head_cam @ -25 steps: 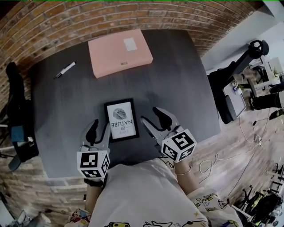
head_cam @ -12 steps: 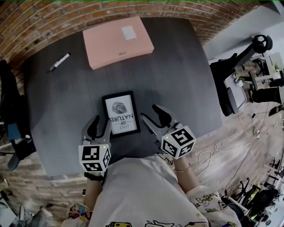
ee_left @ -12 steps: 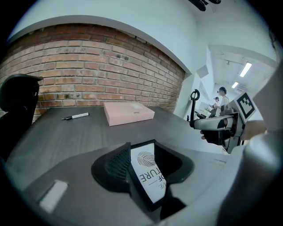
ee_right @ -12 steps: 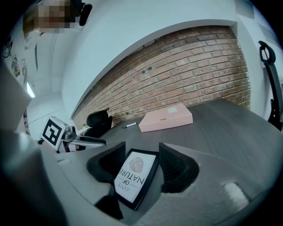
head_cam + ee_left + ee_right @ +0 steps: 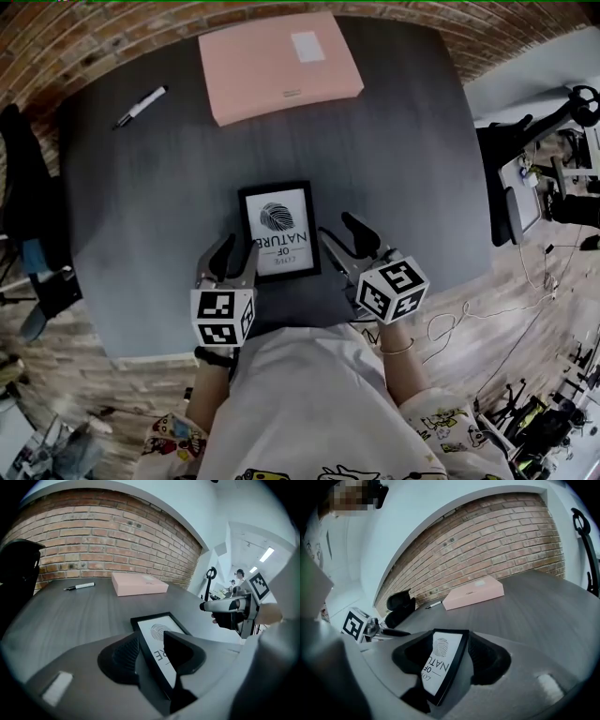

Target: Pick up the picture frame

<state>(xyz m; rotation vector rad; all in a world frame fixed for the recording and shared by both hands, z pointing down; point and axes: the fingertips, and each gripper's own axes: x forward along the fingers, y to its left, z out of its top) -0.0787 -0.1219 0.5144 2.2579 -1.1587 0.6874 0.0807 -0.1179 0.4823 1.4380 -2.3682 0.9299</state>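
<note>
A black picture frame (image 5: 278, 230) with a white fingerprint print lies flat on the dark grey table (image 5: 403, 159), near its front edge. My left gripper (image 5: 237, 251) is open at the frame's near-left edge. In the left gripper view that edge of the frame (image 5: 161, 630) runs between the two jaws of the left gripper (image 5: 147, 654). My right gripper (image 5: 339, 230) is open at the frame's right side. In the right gripper view the frame (image 5: 440, 656) lies between the jaws of the right gripper (image 5: 461, 657), with its right edge close to the right-hand jaw.
A flat pink box (image 5: 279, 64) lies at the table's far side, with a marker pen (image 5: 141, 106) to its left. A black chair (image 5: 28, 206) stands beyond the table's left edge. A brick wall runs behind the table. Desks and cables are on the right.
Both grippers have moved forward and inward, so that their jaws now stand at the frame's left and right edges. The frame lies where it was.
</note>
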